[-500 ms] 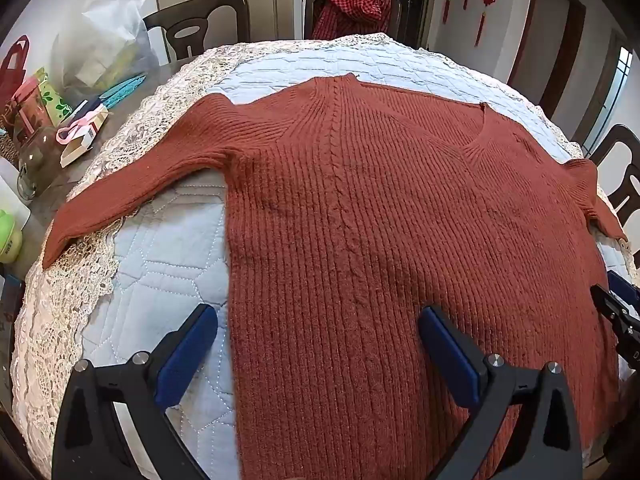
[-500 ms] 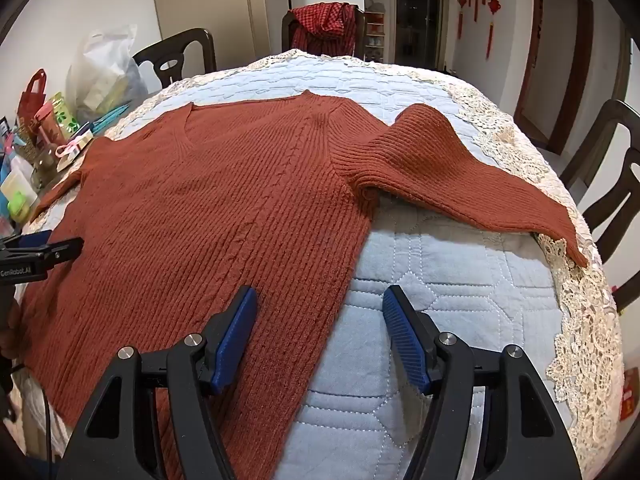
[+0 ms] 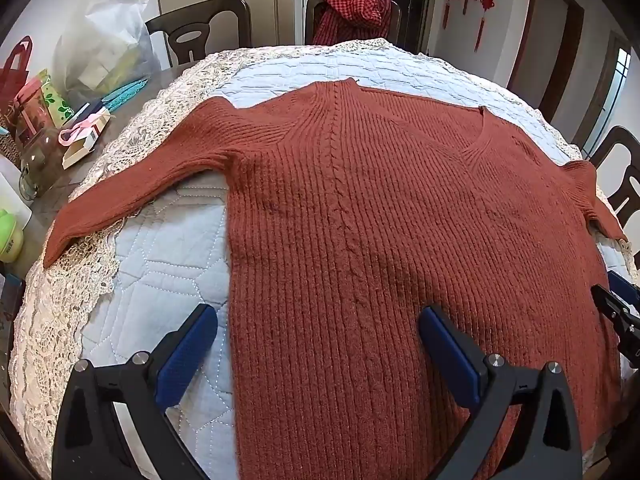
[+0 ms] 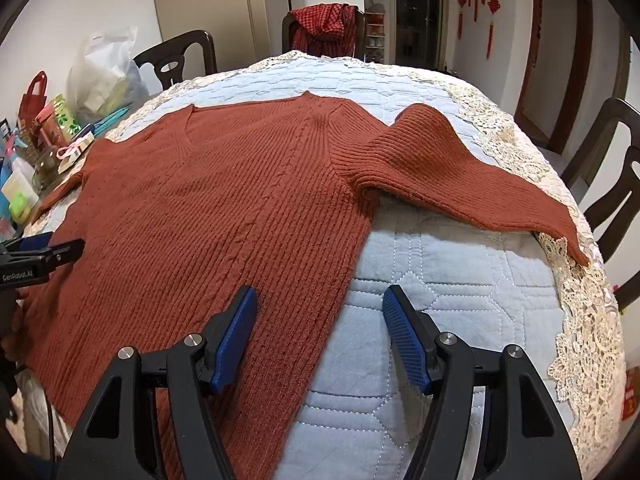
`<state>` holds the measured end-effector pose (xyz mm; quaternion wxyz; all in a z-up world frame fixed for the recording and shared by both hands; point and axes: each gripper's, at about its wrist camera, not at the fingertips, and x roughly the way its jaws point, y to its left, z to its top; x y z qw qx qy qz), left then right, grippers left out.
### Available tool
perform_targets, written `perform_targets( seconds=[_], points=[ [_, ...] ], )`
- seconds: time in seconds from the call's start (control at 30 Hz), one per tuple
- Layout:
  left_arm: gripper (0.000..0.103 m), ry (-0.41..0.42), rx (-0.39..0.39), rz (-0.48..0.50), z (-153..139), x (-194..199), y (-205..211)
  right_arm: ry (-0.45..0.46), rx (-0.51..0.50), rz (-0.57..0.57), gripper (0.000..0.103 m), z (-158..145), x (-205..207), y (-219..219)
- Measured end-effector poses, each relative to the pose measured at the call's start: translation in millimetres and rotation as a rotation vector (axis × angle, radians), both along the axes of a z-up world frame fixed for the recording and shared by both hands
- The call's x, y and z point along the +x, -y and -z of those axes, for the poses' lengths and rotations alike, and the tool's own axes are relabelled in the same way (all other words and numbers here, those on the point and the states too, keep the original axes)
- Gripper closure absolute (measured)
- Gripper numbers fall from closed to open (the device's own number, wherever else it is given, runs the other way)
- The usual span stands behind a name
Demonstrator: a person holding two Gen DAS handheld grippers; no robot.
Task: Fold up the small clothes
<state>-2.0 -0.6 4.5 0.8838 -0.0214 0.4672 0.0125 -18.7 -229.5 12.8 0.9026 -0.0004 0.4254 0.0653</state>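
Note:
A rust-red ribbed V-neck sweater lies flat and spread out on a pale blue quilted cloth, also seen in the right wrist view. Its left sleeve and right sleeve stretch out sideways. My left gripper is open and empty, straddling the sweater's left side edge near the hem. My right gripper is open and empty, straddling the right side edge near the hem. Each gripper's tip shows at the edge of the other view.
A lace tablecloth edge rims the round table. Clutter stands at the left: a white plastic bag, gift boxes, a glass jar. Dark chairs surround the table; one holds a red checked cloth.
Both grippers have barely moved. The sweater lies as before.

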Motion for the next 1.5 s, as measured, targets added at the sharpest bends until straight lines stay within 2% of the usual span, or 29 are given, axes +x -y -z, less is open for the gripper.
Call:
perform_targets(
  seconds=[1.5],
  points=[
    [0.001, 0.014, 0.000, -0.004, -2.3, 0.2, -0.3, 0.004, 0.005, 0.000, 0.037, 0.7, 0.8, -1.9]
  ],
)
